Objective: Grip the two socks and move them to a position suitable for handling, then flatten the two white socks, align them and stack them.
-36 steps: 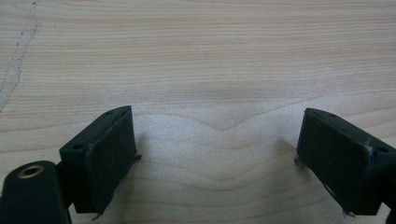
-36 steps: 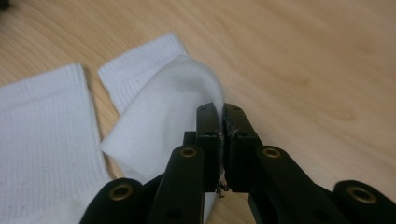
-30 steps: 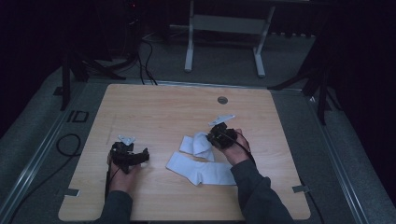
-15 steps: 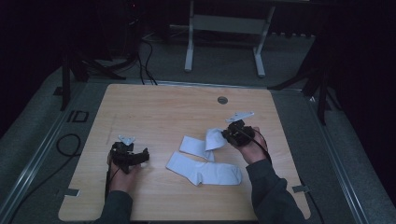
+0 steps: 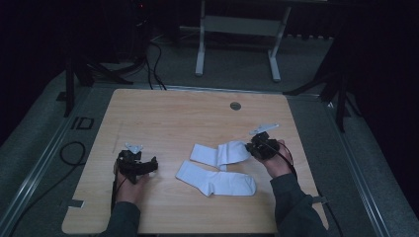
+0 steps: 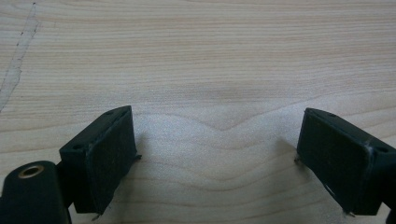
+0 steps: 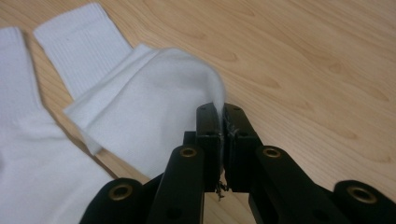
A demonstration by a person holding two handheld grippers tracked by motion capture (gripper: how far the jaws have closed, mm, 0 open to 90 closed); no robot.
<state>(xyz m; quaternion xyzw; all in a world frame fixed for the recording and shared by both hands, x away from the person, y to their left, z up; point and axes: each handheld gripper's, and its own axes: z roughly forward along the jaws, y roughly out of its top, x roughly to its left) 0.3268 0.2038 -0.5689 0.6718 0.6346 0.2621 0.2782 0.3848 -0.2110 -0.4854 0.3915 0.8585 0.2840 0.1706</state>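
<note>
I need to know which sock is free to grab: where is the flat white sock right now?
In the high view, the flat white sock lies at the table's near centre, between the two grippers, just in front of the folded white sock.

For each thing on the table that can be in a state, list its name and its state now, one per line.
Left gripper: open, empty, over bare wood.
Right gripper: shut on the upper sock's edge.
Upper sock: partly folded over itself, pinched at its right end.
Lower sock: lying flat, untouched.
Table: bare light wood beyond the socks.
</note>
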